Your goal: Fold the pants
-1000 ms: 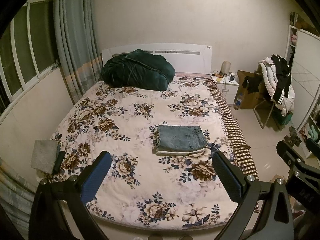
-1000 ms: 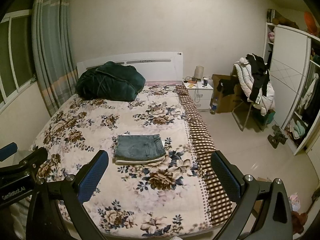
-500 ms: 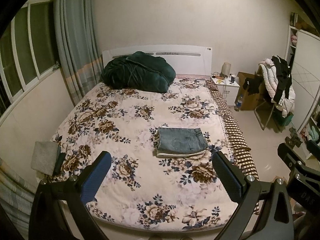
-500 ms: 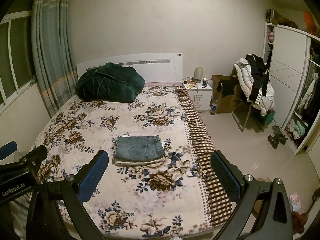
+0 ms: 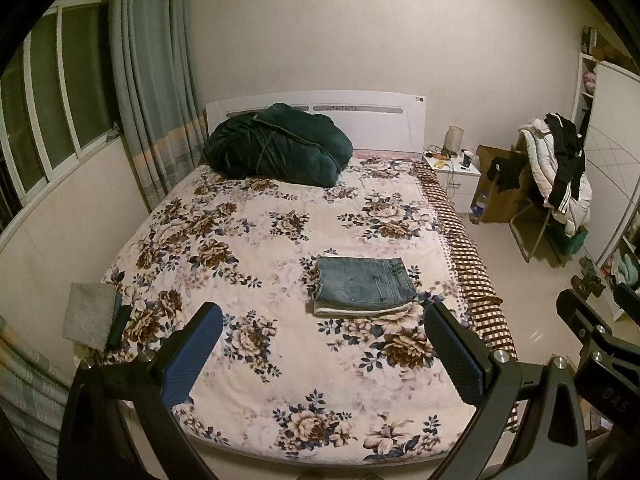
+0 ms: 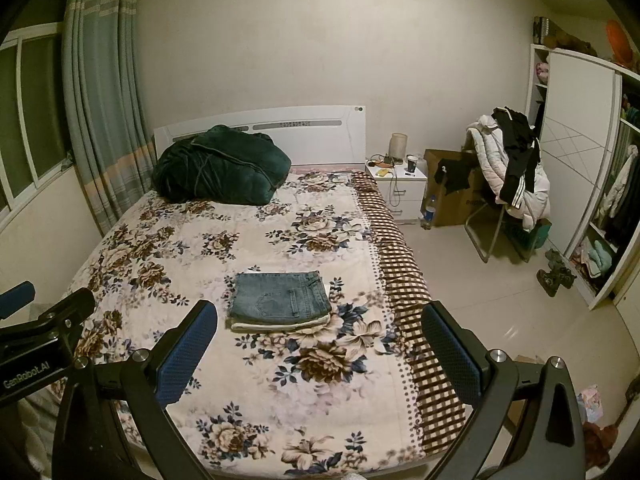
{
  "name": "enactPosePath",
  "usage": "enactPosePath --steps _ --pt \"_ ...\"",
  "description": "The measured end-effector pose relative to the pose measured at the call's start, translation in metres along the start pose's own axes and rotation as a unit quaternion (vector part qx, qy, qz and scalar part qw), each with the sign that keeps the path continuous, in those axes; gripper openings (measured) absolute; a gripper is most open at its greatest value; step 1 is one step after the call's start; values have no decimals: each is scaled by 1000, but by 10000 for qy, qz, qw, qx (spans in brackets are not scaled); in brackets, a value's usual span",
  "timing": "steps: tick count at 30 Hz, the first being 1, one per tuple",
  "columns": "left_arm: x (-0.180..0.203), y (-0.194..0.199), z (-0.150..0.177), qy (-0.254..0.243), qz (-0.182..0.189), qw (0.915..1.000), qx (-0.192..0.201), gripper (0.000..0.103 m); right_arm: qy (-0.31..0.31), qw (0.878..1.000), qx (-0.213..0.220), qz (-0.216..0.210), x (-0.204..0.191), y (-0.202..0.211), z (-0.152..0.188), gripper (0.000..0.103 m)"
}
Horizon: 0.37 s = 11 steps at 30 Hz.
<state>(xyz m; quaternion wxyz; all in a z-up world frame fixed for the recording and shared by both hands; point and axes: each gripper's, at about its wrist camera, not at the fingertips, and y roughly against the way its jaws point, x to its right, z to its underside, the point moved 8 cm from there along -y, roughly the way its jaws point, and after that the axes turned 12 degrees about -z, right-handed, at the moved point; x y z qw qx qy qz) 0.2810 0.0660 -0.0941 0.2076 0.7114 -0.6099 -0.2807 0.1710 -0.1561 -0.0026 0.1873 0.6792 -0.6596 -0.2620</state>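
Left gripper (image 5: 320, 356): jaws spread wide, nothing between them, held off the foot of the bed. Right gripper (image 6: 316, 352): same, wide apart and empty. Lower parts of both frames run out of view at 6 o'clock. In the right wrist view the left gripper's side shows at 9 o'clock, partly cut off.

Hidden or unclear:
- Folded jeans (image 5: 364, 286) lie flat on the bedspread (image 5: 248, 264), right of the bed's middle, at roughly 12 o'clock from both grippers and apart from them. A pale layer shows under the denim at the near edge; cannot tell whether it is lining or a separate garment.
- Grey folded cloth (image 5: 89, 314) at 9 o'clock on the bed's left edge, with something dark just beside it, not identifiable.
- Items on the nightstand (image 6: 400, 182) too small to name, apart from a pale lamp-like shape and a dark cup.
- Wardrobe (image 6: 580, 168) contents at 3 o'clock blurred.

Writing: "GenRobot.AI" on the left gripper body in the right wrist view. Letters "DAS" on the right gripper's body at 4 o'clock in the left wrist view. Print on the cardboard box (image 6: 452, 200) unreadable.

Surface and room: floral bedspread, brown checked border along its right side. Dark green bundled quilt (image 5: 280, 146) against the white headboard (image 5: 380, 120) at 12 o'clock. Striped curtain (image 5: 152, 92) and window at 10 o'clock. Chair heaped with clothes (image 6: 512, 168) at 2 o'clock, plastic bottle (image 6: 428, 208) on the pale tiled floor beside the nightstand.
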Motion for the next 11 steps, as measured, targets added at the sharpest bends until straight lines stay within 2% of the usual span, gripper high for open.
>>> enactPosePath --steps 11 --pt "-2 -1 -3 21 13 10000 20 103 -10 10000 8 7 0 1 2 103"
